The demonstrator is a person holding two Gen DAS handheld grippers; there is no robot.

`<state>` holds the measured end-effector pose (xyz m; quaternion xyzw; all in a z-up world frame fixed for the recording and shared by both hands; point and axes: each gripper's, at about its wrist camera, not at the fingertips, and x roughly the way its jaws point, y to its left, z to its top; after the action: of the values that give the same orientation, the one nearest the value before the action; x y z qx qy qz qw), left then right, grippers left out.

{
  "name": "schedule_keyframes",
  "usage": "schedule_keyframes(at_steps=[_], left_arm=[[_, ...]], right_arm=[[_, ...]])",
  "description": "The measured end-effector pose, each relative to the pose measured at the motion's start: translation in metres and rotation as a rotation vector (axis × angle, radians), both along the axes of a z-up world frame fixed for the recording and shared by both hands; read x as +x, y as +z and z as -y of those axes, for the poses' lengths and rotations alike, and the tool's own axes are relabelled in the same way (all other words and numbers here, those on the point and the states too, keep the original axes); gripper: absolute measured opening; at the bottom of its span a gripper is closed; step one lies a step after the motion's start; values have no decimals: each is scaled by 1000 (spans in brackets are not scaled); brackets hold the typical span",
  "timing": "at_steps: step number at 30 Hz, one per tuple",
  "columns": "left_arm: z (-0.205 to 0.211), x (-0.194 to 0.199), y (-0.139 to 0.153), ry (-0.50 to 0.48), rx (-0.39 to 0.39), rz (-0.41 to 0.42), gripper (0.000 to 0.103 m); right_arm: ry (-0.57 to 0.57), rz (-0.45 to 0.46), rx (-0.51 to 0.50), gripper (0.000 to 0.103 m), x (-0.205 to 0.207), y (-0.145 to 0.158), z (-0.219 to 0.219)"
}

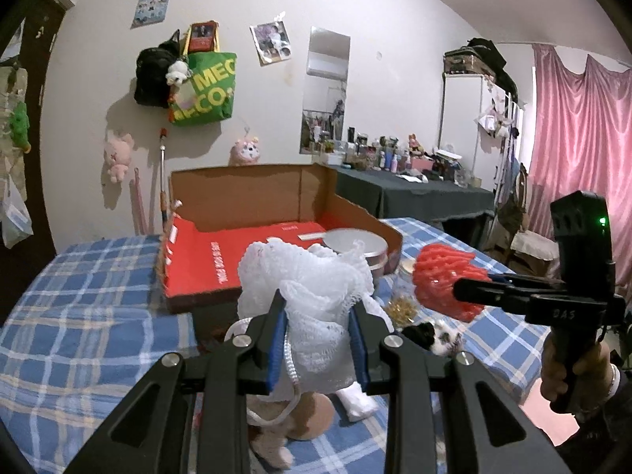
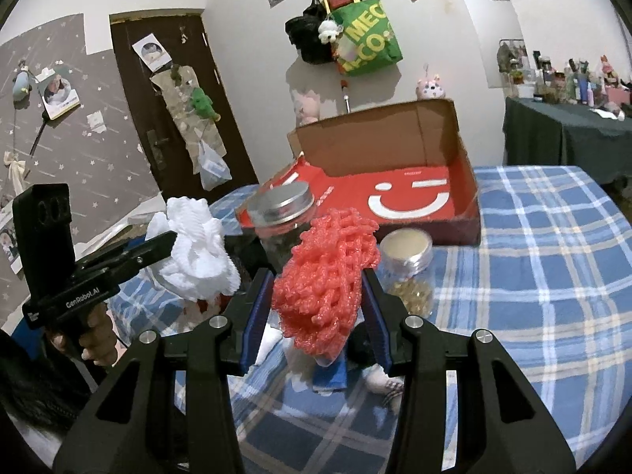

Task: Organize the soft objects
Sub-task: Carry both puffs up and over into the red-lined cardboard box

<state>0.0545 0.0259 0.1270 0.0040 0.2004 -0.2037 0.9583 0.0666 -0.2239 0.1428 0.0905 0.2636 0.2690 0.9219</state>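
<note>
**Both tongs carry a soft mesh piece toward the box**

Left tongs (image 1: 319,330) are clenched on a white mesh sponge (image 1: 312,276), whose bulk puffs out ahead of the blue pads while a cord hangs down below them. Right tongs (image 2: 316,316) are grasping a red foam net (image 2: 326,272), squeezed between the pads at its lower half. Both pieces are lifted clear of the blue checked cloth (image 2: 533,260).

Just ahead of both tongs lies the open cardboard box (image 2: 458,146) with a red floor, probably the place for them. A lidded glass jar (image 2: 282,217) stands between the red net and the box, and a second jar (image 2: 407,254) lies on its side just beside it.

In my judgement, the risk is here: the net or the tongs may knock the upright jar on the way forward. Also the hanging cord may catch on the small things below.

Each hand (image 2: 96,335) holds its handle with the tongs pointing a little downward, side by side.
</note>
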Motion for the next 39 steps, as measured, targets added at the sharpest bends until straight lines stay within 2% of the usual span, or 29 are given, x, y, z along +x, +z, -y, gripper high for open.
schedule_keyframes(at_steps=[11, 21, 30, 39], left_arm=[[-14, 8, 23, 44, -10, 53, 30], [-18, 31, 44, 37, -6, 80, 30], [-13, 65, 51, 8, 15, 57, 30], [-3, 103, 49, -40, 68, 5, 30]], right_arm=[[-20, 59, -20, 43, 14, 24, 9], [-14, 107, -41, 43, 37, 48, 7], [21, 125, -117, 43, 69, 57, -4], [104, 76, -177, 43, 108, 60, -19]])
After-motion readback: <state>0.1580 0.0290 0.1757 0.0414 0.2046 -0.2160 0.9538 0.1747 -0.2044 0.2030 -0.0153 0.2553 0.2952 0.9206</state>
